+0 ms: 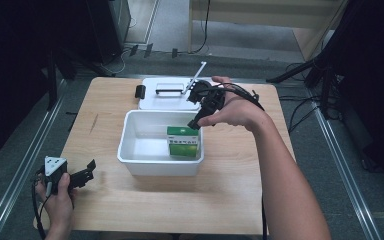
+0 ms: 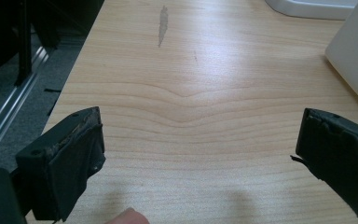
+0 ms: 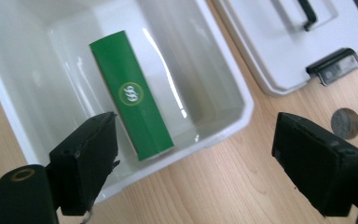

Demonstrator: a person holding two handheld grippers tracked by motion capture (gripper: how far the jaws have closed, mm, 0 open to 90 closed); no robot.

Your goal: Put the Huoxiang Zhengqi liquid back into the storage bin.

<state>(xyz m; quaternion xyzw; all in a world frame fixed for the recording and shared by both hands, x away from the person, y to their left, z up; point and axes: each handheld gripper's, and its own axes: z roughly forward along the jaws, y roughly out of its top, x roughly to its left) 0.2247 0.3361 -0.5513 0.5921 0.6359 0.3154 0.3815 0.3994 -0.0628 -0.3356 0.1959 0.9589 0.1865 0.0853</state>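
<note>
White plastic bin (image 1: 130, 145) sits mid-frame on the wooden table (image 1: 230, 200) in the high view, a green carton (image 1: 183, 141) standing at its right end. The right gripper (image 1: 198, 120) hovers just above that carton; the left gripper (image 1: 82, 175) rests at lower left. A white lid (image 1: 165, 100) lies behind the bin.

Left gripper view: jaws released, spread wide over bare table (image 2: 191, 116).

Right gripper view: jaws spread apart over the bin's near rim (image 3: 223, 126), carton (image 3: 130, 116) inside; lid (image 3: 279, 51) upper right, a round coin-like disc (image 3: 345, 123) beside it.

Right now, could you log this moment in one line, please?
green box in white bin | right gripper open above | left gripper open, idle
</note>
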